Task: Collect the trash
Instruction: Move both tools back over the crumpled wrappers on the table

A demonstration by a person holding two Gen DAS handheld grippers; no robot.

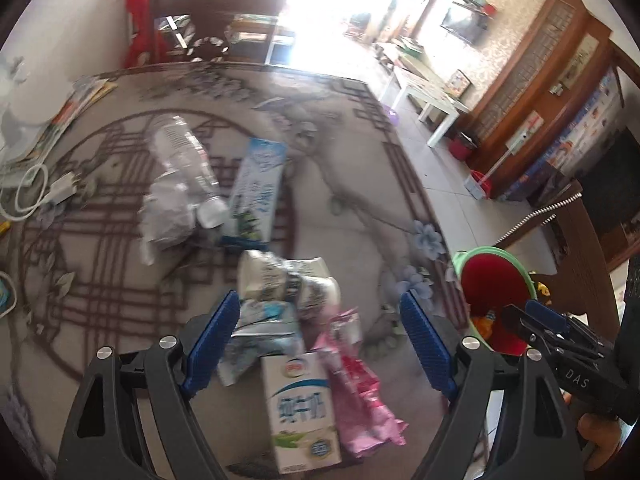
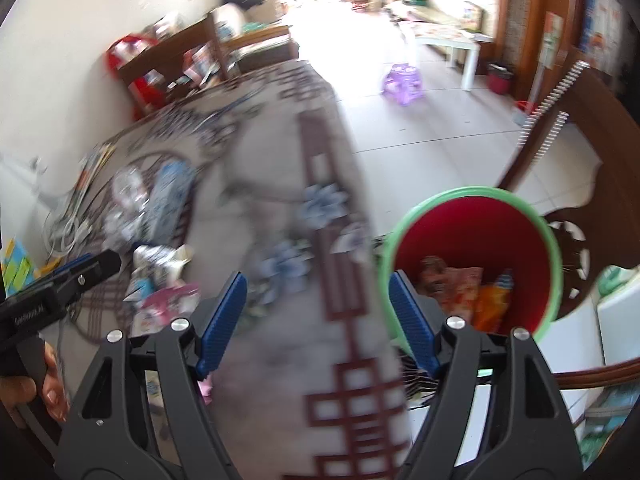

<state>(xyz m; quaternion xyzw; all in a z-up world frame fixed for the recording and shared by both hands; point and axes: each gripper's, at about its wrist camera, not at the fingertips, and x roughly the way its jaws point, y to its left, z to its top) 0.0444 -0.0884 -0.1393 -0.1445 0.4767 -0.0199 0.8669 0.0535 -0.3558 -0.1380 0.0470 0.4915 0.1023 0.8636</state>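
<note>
In the left wrist view, the left tongs (image 1: pixel 320 344) stand wide apart with nothing pressed between the blue pads, hanging over a heap of trash on the patterned desk (image 1: pixel 352 168). Directly beneath lie a white milk carton (image 1: pixel 302 408) with a green base, a crinkled pink wrapper (image 1: pixel 360 380) touching its right side, and a crumpled paper cup (image 1: pixel 280 280) just beyond them. Farther up the desk a blue-and-white carton (image 1: pixel 256 188) lies flat beside a squashed clear bottle (image 1: pixel 184 160) and crumpled white paper (image 1: pixel 168 216). The desk's right edge curves down past blue flower prints; just off it sits the red bin (image 1: pixel 496 280) with a green rim, and the right tongs (image 1: pixel 532 320) show over its mouth. White cables (image 1: pixel 28 192) lie at the desk's left side.

In the right wrist view, the right tongs (image 2: pixel 318 320) are spread open and empty, straddling the desk (image 2: pixel 280 360) edge. The red bin (image 2: pixel 476 236) stands right of that edge, holding orange and pink wrappers (image 2: pixel 476 292). Open tiled floor (image 2: pixel 420 132) stretches beyond, with a purple stool (image 2: pixel 402 82) well away. The left tongs (image 2: pixel 96 264) reach in from the left, above the blurred trash pile (image 2: pixel 160 280).
</note>
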